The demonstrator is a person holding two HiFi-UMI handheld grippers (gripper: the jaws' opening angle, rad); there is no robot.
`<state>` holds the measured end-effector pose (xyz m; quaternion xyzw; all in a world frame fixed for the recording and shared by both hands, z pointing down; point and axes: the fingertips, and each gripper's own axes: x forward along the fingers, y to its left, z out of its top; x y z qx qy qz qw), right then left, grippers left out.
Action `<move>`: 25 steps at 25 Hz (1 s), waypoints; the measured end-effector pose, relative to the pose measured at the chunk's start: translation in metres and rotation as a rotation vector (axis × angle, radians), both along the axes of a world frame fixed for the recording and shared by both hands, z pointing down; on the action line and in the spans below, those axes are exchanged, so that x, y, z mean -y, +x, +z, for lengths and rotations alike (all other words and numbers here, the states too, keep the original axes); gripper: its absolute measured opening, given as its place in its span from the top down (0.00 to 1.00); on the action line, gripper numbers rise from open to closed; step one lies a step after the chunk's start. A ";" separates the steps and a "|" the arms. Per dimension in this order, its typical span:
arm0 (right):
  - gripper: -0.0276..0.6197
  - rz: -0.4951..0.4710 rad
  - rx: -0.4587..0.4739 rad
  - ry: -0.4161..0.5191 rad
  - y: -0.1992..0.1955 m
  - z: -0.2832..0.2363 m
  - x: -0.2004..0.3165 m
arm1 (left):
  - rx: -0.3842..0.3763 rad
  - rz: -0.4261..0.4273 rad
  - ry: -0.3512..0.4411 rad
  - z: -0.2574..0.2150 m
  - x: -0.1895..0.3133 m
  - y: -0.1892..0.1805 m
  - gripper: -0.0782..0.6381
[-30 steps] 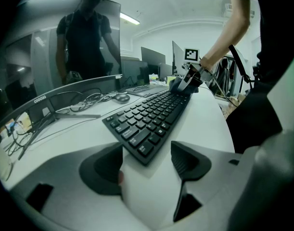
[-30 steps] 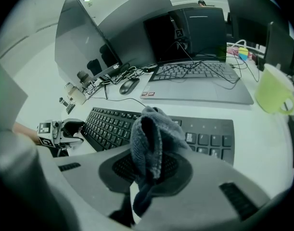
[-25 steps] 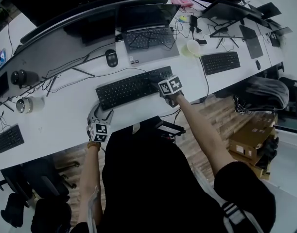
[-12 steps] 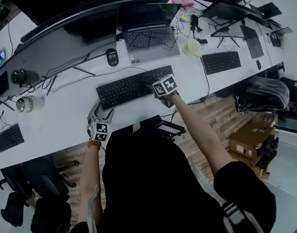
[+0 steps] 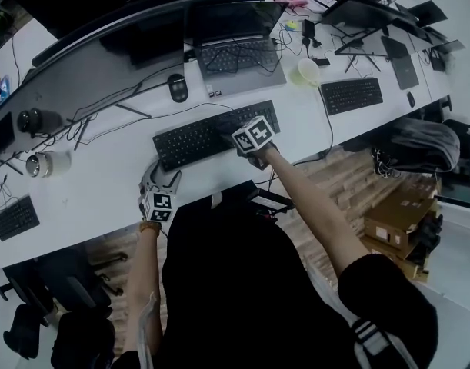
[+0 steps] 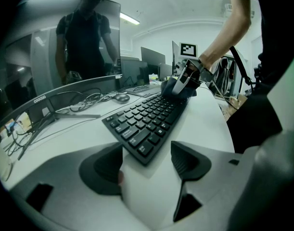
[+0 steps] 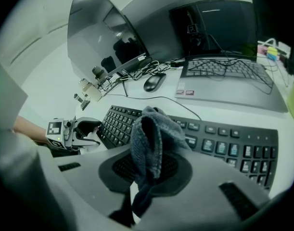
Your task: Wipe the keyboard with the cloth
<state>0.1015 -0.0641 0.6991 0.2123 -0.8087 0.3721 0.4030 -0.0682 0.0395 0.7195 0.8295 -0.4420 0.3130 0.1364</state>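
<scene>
A black keyboard lies on the white desk. My right gripper is over the keyboard's right-middle keys, shut on a dark grey cloth that rests on them. In the right gripper view the cloth bunches up between the jaws of that gripper, with the keyboard just beyond. My left gripper stands open at the keyboard's left front corner. In the left gripper view the keyboard has its corner between the parted jaws of this gripper. Farther along are the right gripper and cloth.
Behind the keyboard are a mouse, an open laptop, a curved monitor and loose cables. A pale cup and a second keyboard sit to the right. At the left are a cylinder and a small keyboard.
My right gripper has slid the cloth leftward along the keyboard, from its right end toward the middle. The left gripper has stayed put.
</scene>
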 end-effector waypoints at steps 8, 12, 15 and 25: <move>0.91 -0.041 -0.005 -0.008 -0.013 0.001 -0.004 | -0.002 -0.001 -0.001 0.000 0.000 0.000 0.45; 0.91 -0.043 -0.001 -0.014 -0.015 0.001 -0.005 | 0.000 -0.001 -0.005 0.000 -0.001 -0.001 0.45; 0.91 -0.052 -0.005 -0.015 -0.018 0.002 -0.006 | -0.001 -0.002 -0.005 0.000 0.000 0.000 0.45; 0.91 -0.159 -0.018 0.026 -0.036 0.002 -0.015 | -0.001 -0.001 0.003 0.000 0.000 0.000 0.45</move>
